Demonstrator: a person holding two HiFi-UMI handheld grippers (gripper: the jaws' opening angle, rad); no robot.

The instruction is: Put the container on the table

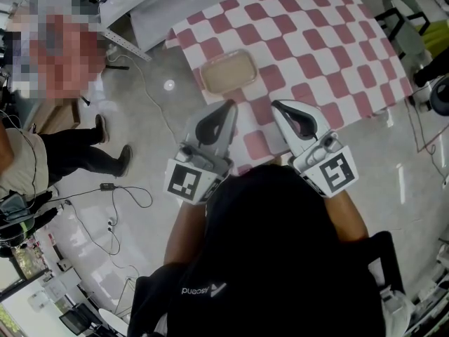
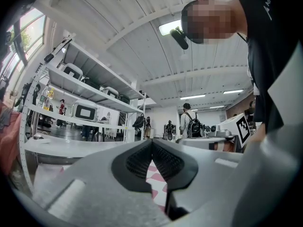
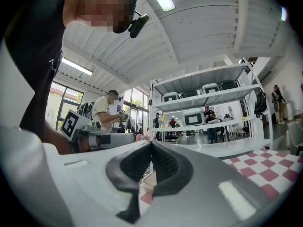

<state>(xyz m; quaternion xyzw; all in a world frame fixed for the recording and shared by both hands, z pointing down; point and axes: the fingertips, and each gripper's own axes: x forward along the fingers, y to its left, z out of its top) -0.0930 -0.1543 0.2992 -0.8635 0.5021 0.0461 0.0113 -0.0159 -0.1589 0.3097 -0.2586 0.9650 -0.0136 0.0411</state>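
A shallow clear container (image 1: pixel 228 72) with a beige inside rests on the red-and-white checked table (image 1: pixel 330 55), near its left front corner. My left gripper (image 1: pixel 229 105) hovers just short of the table's front edge, jaws shut with nothing between them. My right gripper (image 1: pixel 276 105) is beside it, also shut and empty. In the left gripper view the left gripper (image 2: pixel 152 143) has its pads pressed together, with checked cloth (image 2: pixel 157 176) showing below. In the right gripper view the container (image 3: pixel 147 180) peeks out under the shut right gripper (image 3: pixel 151 143).
A person (image 1: pixel 56 153) stands on the floor to the left, with cables (image 1: pixel 130 195) trailing nearby. A white bench (image 1: pixel 140 5) sits behind the table's left corner and a chair (image 1: pixel 407 20) at its right. Metal shelving (image 3: pixel 208 98) lines the room.
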